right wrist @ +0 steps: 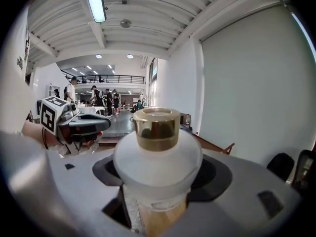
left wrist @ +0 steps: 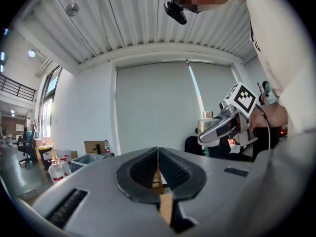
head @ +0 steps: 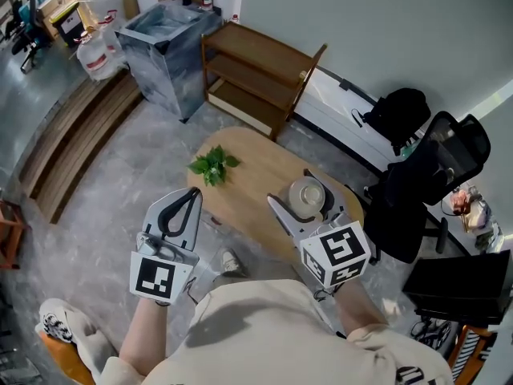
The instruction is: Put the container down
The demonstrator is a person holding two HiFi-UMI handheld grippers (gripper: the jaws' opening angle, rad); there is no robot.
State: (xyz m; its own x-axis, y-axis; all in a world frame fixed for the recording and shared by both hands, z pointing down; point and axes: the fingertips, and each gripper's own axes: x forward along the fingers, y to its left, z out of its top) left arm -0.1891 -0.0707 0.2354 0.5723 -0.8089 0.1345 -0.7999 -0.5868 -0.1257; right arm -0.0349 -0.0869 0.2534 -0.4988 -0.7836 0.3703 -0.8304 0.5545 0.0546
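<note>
Container (right wrist: 157, 152): frosted white body, rounded shoulder, gold cap. It was recorded upright, clamped at its lower body between the two jaws of the right gripper (head: 304, 205), which were pressed against its sides. It was held in the air over the near right part of the table (head: 248, 179), clear of the top.

Left gripper (left wrist: 158, 154): jaws were found together, tips touching, with nothing gripped between them. It was held to the left of the container, well apart from it, over the floor (head: 120, 183) just off the table's near left edge.

Table: oval, pale wood, set on a grey floor.

Leafy green sprig (head: 212, 165): noted lying on the far left part of the table, well apart from the container.

Wooden shelf unit (head: 260, 74): open-fronted, noted beyond the table, set near the wall.

Black office chair (head: 437, 163): noted to the right of the table.
</note>
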